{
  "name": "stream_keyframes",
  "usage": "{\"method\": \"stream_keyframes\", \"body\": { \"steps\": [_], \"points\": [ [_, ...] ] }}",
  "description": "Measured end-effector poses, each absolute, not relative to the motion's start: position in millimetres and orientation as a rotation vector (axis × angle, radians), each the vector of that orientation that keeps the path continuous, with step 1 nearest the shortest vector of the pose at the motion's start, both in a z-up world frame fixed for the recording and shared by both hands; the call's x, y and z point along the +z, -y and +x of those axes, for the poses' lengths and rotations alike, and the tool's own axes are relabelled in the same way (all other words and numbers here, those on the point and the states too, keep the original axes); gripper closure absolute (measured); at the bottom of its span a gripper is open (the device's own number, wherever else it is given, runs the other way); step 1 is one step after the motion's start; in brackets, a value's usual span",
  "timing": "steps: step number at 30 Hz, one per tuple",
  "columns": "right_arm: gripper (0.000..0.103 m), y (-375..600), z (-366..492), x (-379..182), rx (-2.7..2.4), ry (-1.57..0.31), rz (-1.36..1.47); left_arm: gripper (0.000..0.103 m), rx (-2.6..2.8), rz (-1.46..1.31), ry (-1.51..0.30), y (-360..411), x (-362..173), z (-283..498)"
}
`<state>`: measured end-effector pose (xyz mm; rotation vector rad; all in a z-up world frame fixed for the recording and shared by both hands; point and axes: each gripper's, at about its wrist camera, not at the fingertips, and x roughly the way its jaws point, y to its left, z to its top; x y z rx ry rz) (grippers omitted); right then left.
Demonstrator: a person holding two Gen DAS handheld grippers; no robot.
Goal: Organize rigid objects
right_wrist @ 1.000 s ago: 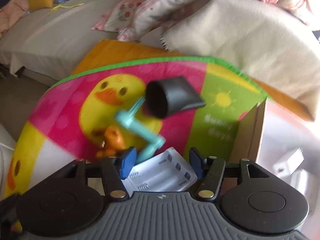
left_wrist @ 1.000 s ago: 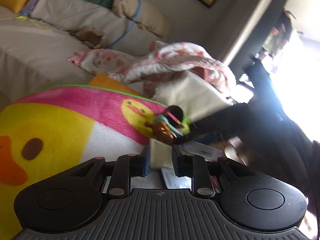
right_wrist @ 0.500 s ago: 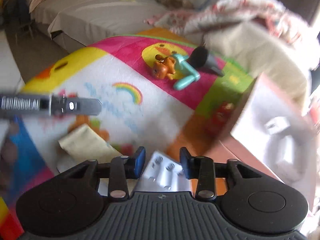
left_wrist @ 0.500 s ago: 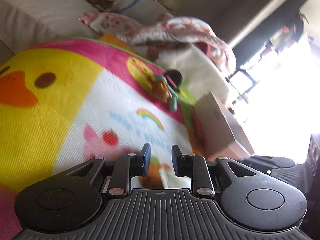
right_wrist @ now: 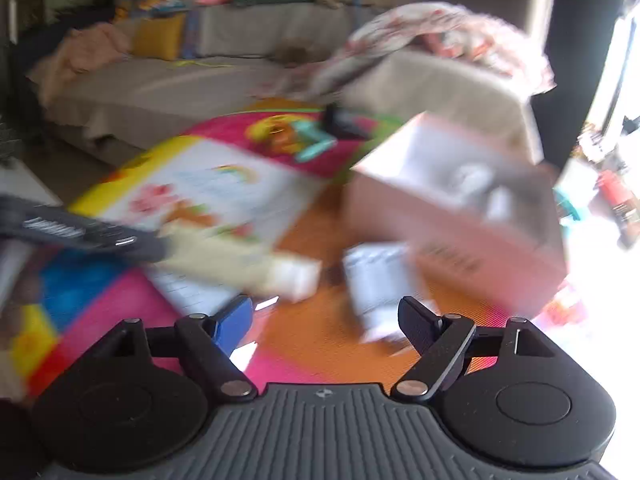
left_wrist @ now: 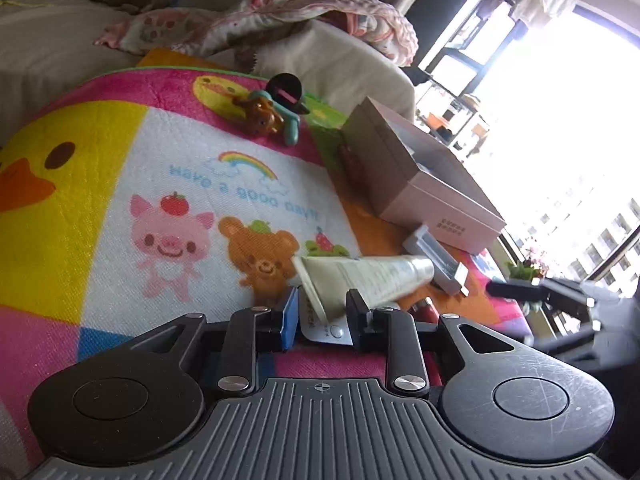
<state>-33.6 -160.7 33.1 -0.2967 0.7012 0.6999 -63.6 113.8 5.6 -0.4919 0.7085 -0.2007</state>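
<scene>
My left gripper (left_wrist: 322, 312) hangs low over the cartoon play mat (left_wrist: 180, 184), its jaws opening. The flat end of a cream tube (left_wrist: 372, 276) lies between its fingers on top of a blister pack (left_wrist: 326, 330), and the pads do not press on it. My right gripper (right_wrist: 326, 316) is opening wide with nothing held. A white battery case (right_wrist: 376, 280) lies on the orange patch just ahead of it, beside the pink box (right_wrist: 460, 232). The left wrist view shows that case (left_wrist: 436, 260) beside the box (left_wrist: 420, 168). The right wrist view is blurred.
An orange toy bear (left_wrist: 262, 118), a teal handle and a black cup (left_wrist: 286, 88) lie together at the mat's far end. The pink box holds white items. A red object (left_wrist: 426, 308) lies by the tube. Sofa cushions and a floral blanket (left_wrist: 320, 12) lie behind.
My right gripper let go of the white battery case, which now lies on the mat by the box, and its jaws spread wide. My left gripper moved forward onto the tube's end.
</scene>
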Motion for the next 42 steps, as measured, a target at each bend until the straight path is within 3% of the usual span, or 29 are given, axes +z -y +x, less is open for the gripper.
{"method": "stream_keyframes", "body": {
  "steps": [3, 5, 16, 24, 29, 36, 42],
  "points": [
    [0.023, 146, -50, 15, 0.736, -0.71, -0.317, 0.074, -0.182, -0.489, -0.714, -108, 8, -60],
    [0.03, 137, -59, 6, 0.67, -0.667, -0.414, 0.074, -0.146, -0.486, -0.709, -108, 11, -60],
    [0.03, 190, -12, -6, 0.322, -0.6, -0.394, 0.073, -0.228, -0.522, -0.758, -73, 5, -58],
    [0.02, 216, -10, -11, 0.299, -0.655, -0.245, 0.073, -0.454, -0.406, -0.79, -24, 9, -41],
    [0.017, 225, -8, -14, 0.298, -0.659, -0.181, 0.073, -0.436, -0.24, -0.681, -34, 38, -34],
    [0.015, 226, -6, -16, 0.297, -0.668, -0.152, 0.073, -0.173, -0.091, -0.519, -83, 78, 88],
    [0.013, 230, -3, -16, 0.296, -0.681, -0.125, 0.073, -0.035, -0.248, -0.643, -132, 61, 226]
  ]
}}
